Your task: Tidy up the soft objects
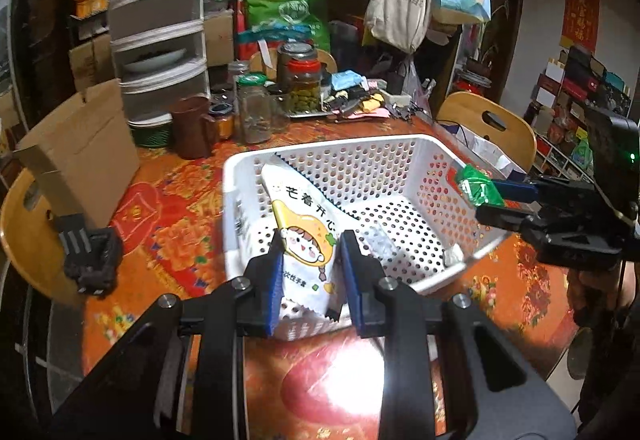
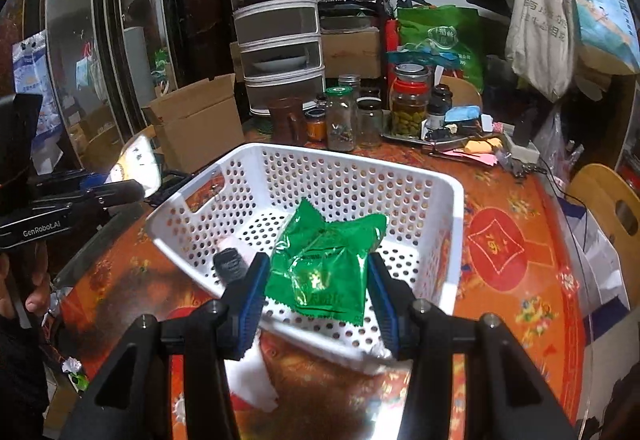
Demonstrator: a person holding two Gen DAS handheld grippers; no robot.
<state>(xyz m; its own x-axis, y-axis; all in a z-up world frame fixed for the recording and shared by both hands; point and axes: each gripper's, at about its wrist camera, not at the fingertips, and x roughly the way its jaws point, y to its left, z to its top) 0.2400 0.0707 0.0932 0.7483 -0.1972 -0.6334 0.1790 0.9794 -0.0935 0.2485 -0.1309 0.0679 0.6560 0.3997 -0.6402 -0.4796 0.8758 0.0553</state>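
Left gripper (image 1: 312,276) up close, blue pads clamped on a white packet (image 1: 306,240) printed with a cartoon girl and Chinese characters, held over the white basket (image 1: 400,143). Right gripper (image 2: 316,296) pinches a green foil packet (image 2: 324,264) above the same basket. "GenRobot.AI" reads on the left gripper's side. Beyond stand jars (image 2: 408,103) and tote bags (image 1: 400,3).

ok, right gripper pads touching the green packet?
Touching. The right wrist view shows both blue pads pressed against the sides of the green packet, held above the white basket. The left wrist view shows the same grip.
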